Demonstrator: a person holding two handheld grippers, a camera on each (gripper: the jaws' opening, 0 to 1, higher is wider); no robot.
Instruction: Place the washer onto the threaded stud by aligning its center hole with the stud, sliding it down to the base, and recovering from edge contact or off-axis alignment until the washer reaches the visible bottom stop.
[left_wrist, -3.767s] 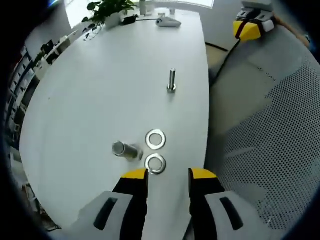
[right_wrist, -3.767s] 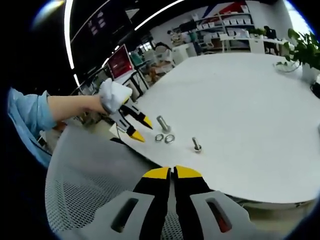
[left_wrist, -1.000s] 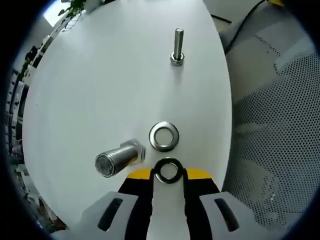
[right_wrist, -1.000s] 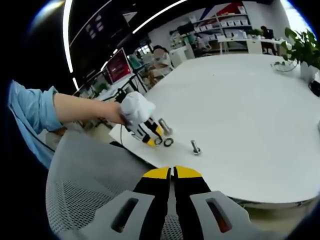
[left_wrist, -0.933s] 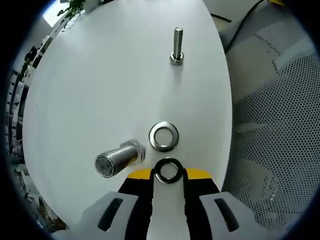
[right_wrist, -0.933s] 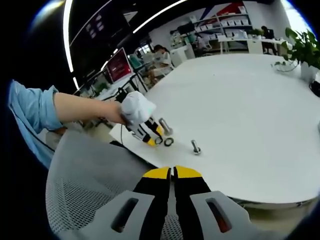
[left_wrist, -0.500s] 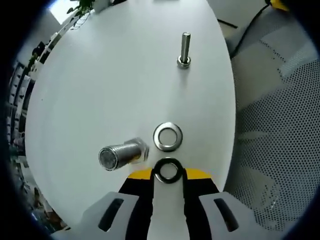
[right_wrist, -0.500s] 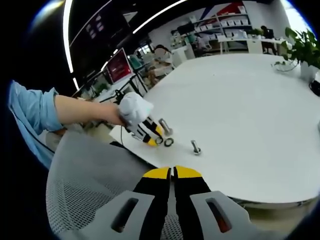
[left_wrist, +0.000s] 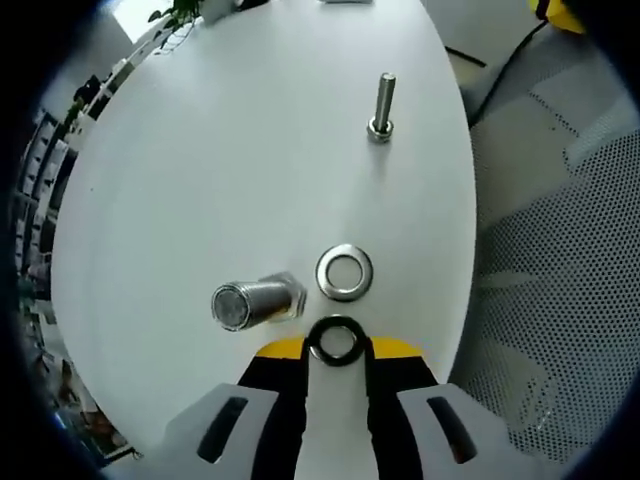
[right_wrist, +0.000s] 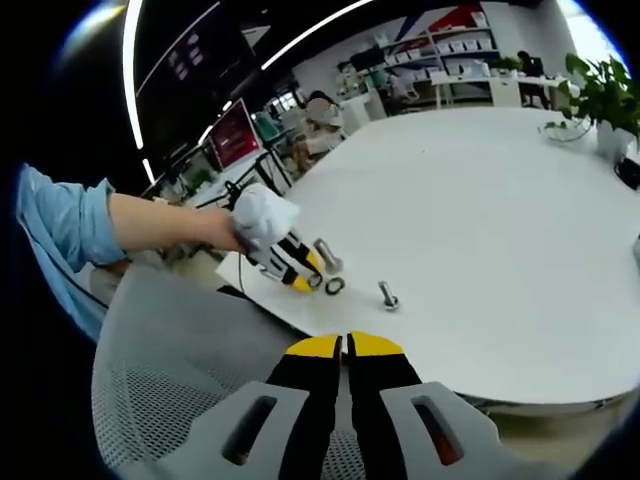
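In the left gripper view the left gripper (left_wrist: 337, 348) comes up from the bottom edge, its yellow-tipped jaws closed on a dark washer (left_wrist: 336, 341) held flat, its hole facing the camera, low over the near edge of the white table (left_wrist: 200, 170). Just beyond it a second washer (left_wrist: 345, 273), bright steel, lies flat on the tabletop. Beside that one, to its left, a thick bolt (left_wrist: 255, 302) lies on its side with its long axis running roughly left to right and its round end toward the left. Farther along the table the threaded stud (left_wrist: 381, 104) stands upright on its head, long axis pointing straight up, well apart from the held washer.

In the right gripper view the right gripper (right_wrist: 346, 347) hangs over a mesh chair (right_wrist: 190, 370) short of the table, jaws pressed together with nothing between them. A gloved hand (right_wrist: 262, 218) on an outstretched, blue-sleeved arm holds the left gripper down at the table edge; the washers there are small and hard to tell apart.
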